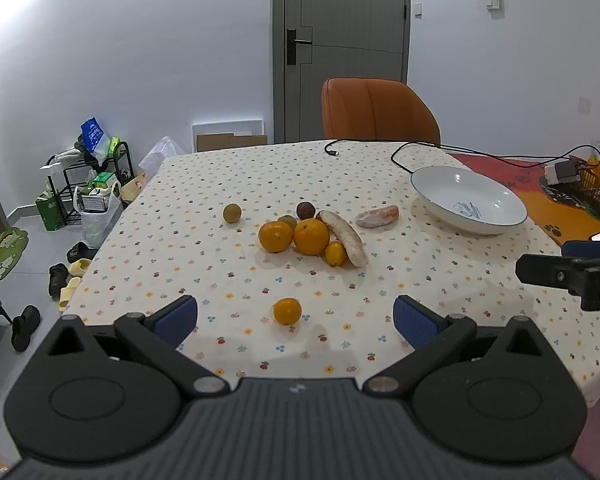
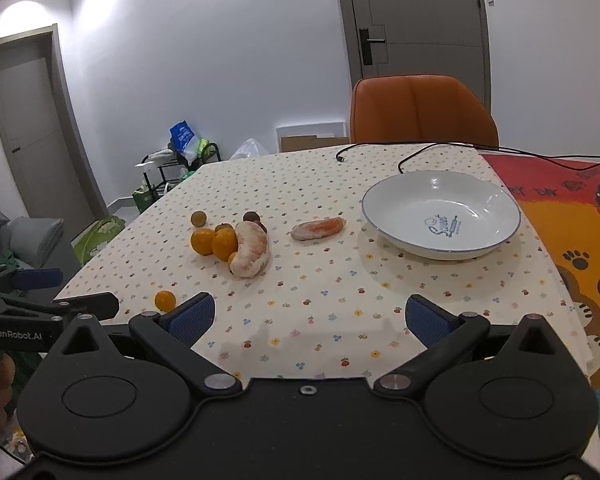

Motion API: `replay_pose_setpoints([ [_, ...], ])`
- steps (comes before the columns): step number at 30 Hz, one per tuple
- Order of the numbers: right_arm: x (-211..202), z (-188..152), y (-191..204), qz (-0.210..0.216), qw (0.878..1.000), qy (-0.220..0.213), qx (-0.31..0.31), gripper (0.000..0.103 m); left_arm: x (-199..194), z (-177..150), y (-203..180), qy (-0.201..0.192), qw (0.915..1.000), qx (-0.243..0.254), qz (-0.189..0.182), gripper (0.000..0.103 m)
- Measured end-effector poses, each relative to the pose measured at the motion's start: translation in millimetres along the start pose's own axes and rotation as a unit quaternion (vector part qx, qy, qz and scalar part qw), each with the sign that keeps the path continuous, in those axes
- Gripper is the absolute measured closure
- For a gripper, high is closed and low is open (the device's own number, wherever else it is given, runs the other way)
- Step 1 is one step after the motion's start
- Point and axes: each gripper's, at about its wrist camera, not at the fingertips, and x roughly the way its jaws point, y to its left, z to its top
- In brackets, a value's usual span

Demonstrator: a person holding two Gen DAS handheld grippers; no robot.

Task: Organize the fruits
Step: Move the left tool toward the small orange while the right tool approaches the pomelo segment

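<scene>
Both my grippers, left and right, hang wide open and empty over the near table edge. The fruit pile sits mid-cloth, the bowl empty beside it. The lone orange may roll off if I nudge it.

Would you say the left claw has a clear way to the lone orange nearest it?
Probably yes: the left claw is open, and the lone orange sits on bare cloth right ahead between its fingers, apart from the fruit pile.
</scene>
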Motion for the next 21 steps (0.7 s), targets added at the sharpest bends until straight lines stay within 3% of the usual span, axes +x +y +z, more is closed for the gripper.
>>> replay_pose_setpoints([
  [21,2.7,-0.7,0.4,-0.005,1.0,0.003,-0.002,0.0,1.8,-0.3,2.5,0.005,1.0,-0.003,-0.006,0.0],
])
